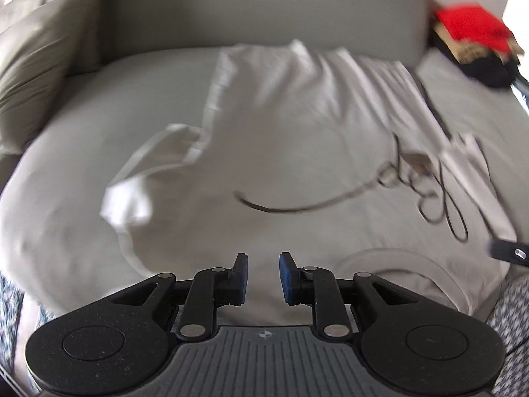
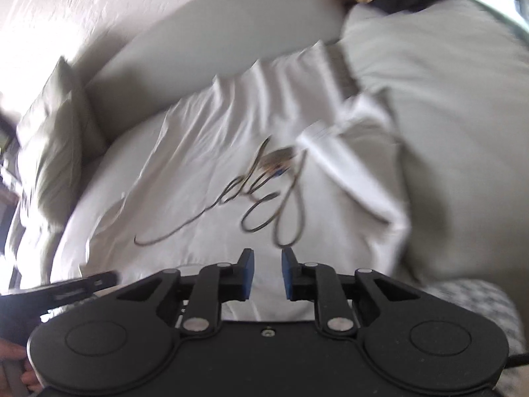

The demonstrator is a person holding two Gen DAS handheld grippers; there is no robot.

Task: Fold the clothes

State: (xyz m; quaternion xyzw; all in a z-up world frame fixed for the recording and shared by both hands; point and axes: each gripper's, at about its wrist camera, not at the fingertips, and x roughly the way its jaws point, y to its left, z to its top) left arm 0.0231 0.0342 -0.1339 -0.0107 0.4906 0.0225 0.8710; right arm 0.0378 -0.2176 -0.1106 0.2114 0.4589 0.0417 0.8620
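Observation:
A white T-shirt point(image 1: 281, 125) with a black scribble print point(image 1: 413, 178) lies spread on a grey bed, collar point(image 1: 390, 264) near me. One sleeve point(image 1: 158, 165) sticks out left, the other point(image 2: 347, 162) is folded over the chest. It also shows in the right wrist view point(image 2: 215, 165). My left gripper point(image 1: 263, 261) is open and empty above the shirt's near edge. My right gripper point(image 2: 267, 258) is open and empty over the collar end; its tip shows in the left wrist view point(image 1: 506, 248). Both views are motion-blurred.
A grey headboard cushion point(image 1: 264, 10) runs along the far side. A grey pillow point(image 1: 43, 76) leans at the left. A pile of red, tan and black clothes point(image 1: 476, 46) lies at the far right corner. A patterned cloth point(image 2: 479, 304) lies at the near right.

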